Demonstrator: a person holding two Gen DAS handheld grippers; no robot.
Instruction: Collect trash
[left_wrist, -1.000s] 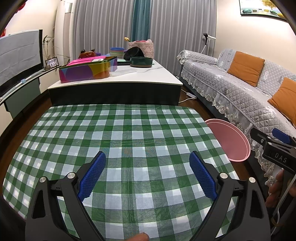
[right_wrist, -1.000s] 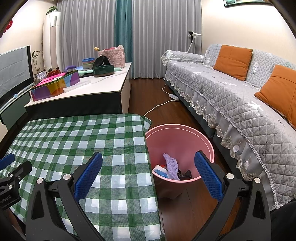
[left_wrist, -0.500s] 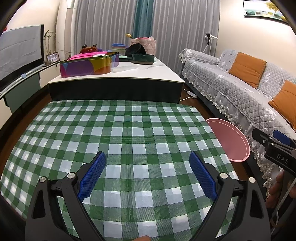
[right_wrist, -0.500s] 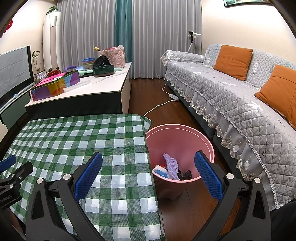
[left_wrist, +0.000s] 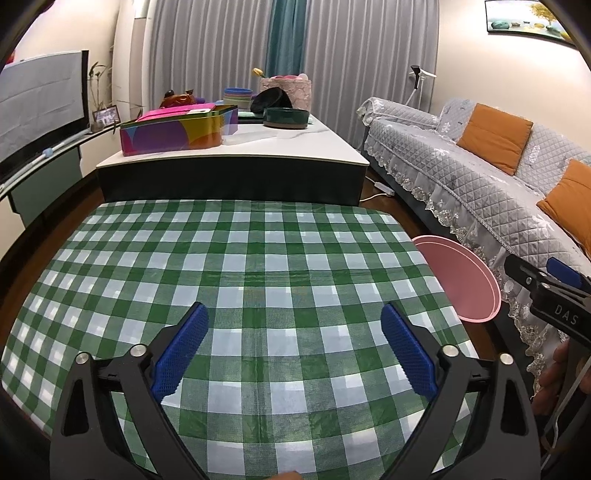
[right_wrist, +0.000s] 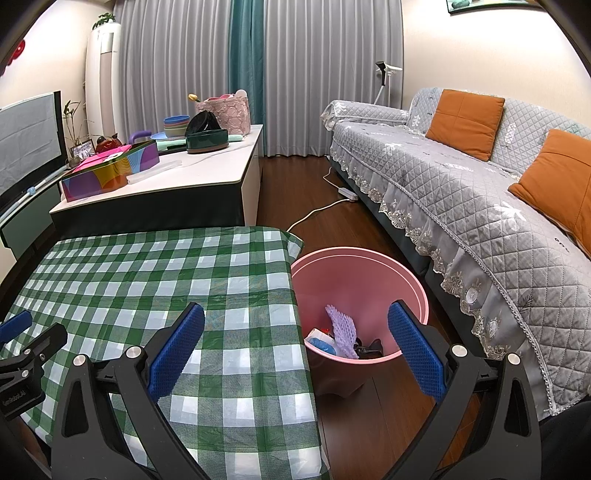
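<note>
- Both sets of jaws stand wide apart and hold nothing: the left gripper (left_wrist: 293, 350) hovers low in the left wrist view over the checked cloth, the right gripper (right_wrist: 295, 350) hangs at the bottom of the right wrist view, straddling the table edge and the bin
- Trash (right_wrist: 338, 334) lies at the bottom of the pink bin (right_wrist: 417, 284), lower centre of the right wrist view: a lilac foam net sleeve (right_wrist: 341, 326), something white and blue beside it, and a small dark scrap; the rest is too small to name
- No litter shows on the green-and-white tablecloth (left_wrist: 258, 266), which fills the middle of the left wrist view, so the collecting looks largely done
- Judged by appearance, the foam sleeve would be very light, soft and springy, collapsing under the pads; a pinch across its middle would serve, with no risk of breakage
- The bin looks like smooth, thin moulded plastic, round and tapering, light to shift; its rolled rim offers the obvious hold
- The cloth has a slight sheen and flat fold creases, suggesting a wipeable coated sheet that may slide or bunch if dragged
- Blue ribbed pads (right_wrist: 177, 350) line each black finger
- A quilted grey sofa (right_wrist: 480, 206) with orange cushions runs along the right of the frame, and a white-topped low table (left_wrist: 258, 147) crowded with boxes and bowls sits in the upper centre
</note>
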